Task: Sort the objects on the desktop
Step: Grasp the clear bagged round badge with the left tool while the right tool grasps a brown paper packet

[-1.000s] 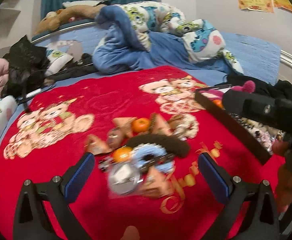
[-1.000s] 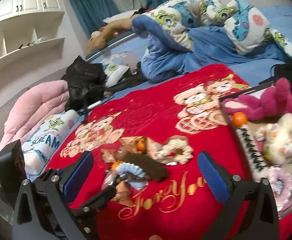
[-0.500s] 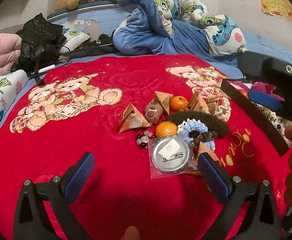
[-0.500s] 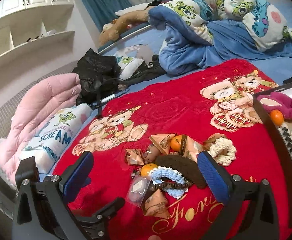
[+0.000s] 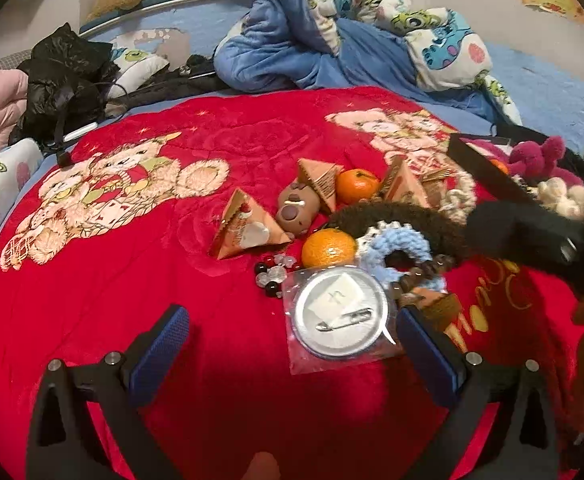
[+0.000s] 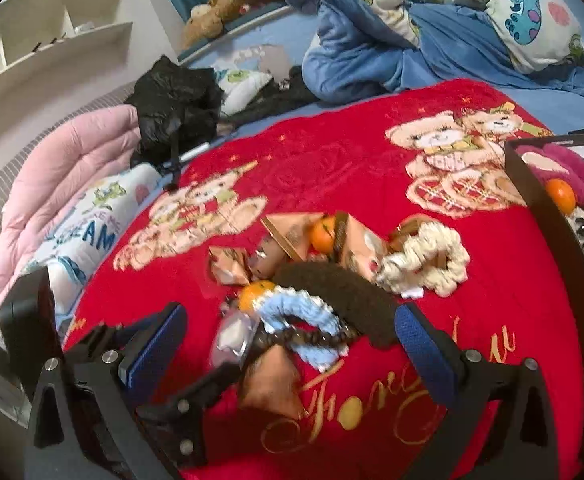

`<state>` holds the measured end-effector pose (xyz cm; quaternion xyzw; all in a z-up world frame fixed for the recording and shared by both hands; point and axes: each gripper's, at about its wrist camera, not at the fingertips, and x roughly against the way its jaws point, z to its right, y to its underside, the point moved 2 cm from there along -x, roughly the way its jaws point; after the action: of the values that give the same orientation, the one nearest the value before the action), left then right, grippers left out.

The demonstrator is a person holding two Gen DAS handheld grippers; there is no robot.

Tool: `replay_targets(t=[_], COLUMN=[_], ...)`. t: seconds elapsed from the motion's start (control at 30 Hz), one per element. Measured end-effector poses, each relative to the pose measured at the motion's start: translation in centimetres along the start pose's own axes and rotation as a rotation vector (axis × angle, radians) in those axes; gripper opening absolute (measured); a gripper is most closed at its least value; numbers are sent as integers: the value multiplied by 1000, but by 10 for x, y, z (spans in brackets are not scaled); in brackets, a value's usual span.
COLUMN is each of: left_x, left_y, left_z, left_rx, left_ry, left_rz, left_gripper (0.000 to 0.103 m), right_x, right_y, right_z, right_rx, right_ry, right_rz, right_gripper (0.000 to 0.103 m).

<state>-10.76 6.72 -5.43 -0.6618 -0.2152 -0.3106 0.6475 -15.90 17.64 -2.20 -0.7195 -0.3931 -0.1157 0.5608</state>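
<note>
Here my left gripper (image 5: 292,344) hangs spread wide over the red blanket (image 5: 111,280), gripping nothing, with the bagged pin badge (image 5: 340,316) lying between its fingers, close against the right-hand one. Beyond the badge sit a tangerine (image 5: 328,248), a blue scrunchie (image 5: 396,248) and the triangular packets (image 5: 243,232). My right gripper (image 6: 292,344) gapes empty too, the blue scrunchie (image 6: 296,316) and a brown packet (image 6: 271,380) between its fingers, the black tray (image 6: 548,216) off right.
</note>
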Motion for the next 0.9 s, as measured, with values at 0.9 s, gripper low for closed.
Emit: replay_targets(t=[0.9], left_x=[-32], left_y=[14], left_z=[-7], left_rx=[7], left_ry=[-35], left_rz=[-101], left_gripper=[103], right_x=[-35], right_y=[35], right_z=[3], right_rx=[4], right_ry=[59], right_rz=[-228], right_gripper=[82])
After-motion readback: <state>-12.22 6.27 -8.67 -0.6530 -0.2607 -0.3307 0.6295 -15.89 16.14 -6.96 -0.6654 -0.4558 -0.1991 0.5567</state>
